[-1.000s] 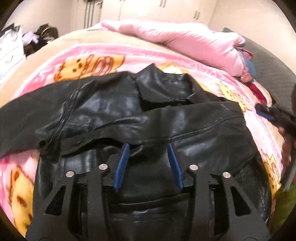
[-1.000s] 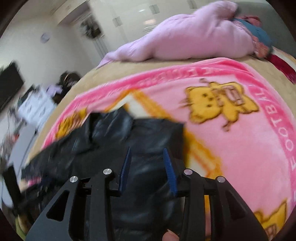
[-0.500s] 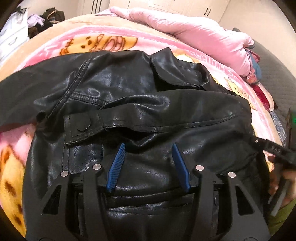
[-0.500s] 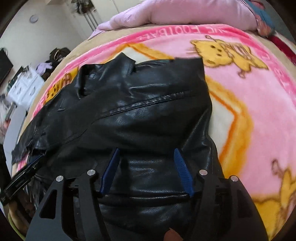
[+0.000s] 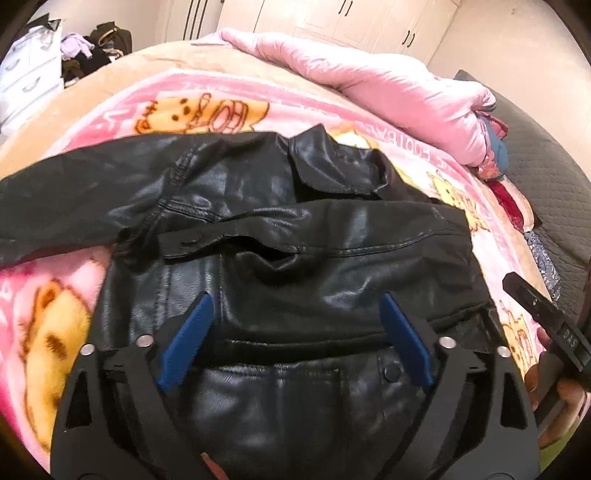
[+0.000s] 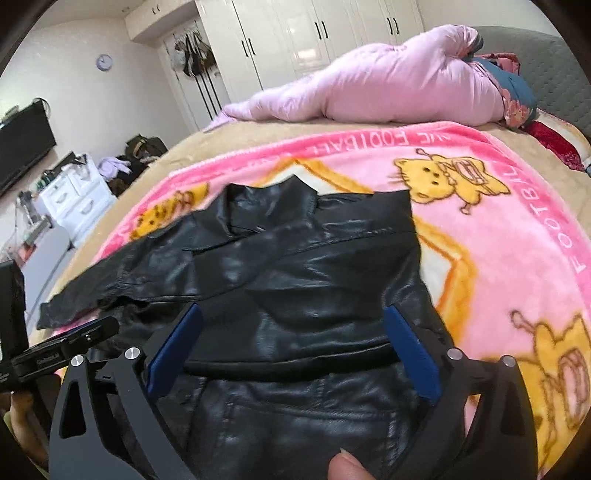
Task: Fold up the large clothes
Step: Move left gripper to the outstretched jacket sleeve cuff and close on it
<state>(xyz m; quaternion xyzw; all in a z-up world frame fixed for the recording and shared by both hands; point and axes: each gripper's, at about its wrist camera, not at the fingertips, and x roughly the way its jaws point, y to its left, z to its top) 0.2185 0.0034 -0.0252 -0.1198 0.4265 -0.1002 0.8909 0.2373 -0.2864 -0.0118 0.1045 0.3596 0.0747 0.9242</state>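
A black leather jacket [image 5: 295, 236] lies on a pink cartoon blanket [image 5: 207, 107], one side folded over the front, one sleeve [image 5: 74, 192] stretched out to the left. My left gripper [image 5: 295, 306] is open wide above the jacket's lower part, holding nothing. In the right wrist view the same jacket [image 6: 295, 266] lies below my right gripper [image 6: 291, 321], which is also open wide and empty. The right gripper shows at the right edge of the left wrist view [image 5: 543, 310]; the left one shows at the left edge of the right wrist view [image 6: 55, 354].
A pink quilt [image 6: 388, 92] and pillows are heaped at the head of the bed. White wardrobes [image 6: 314, 33] stand behind it. A white drawer unit [image 6: 74, 195] and a pile of clothes stand beside the bed on the left. A dark headboard [image 5: 546, 170] lies to the right.
Both grippers have opened wider and pulled back a little from the jacket. The jacket's folded side now lies flat across the front.
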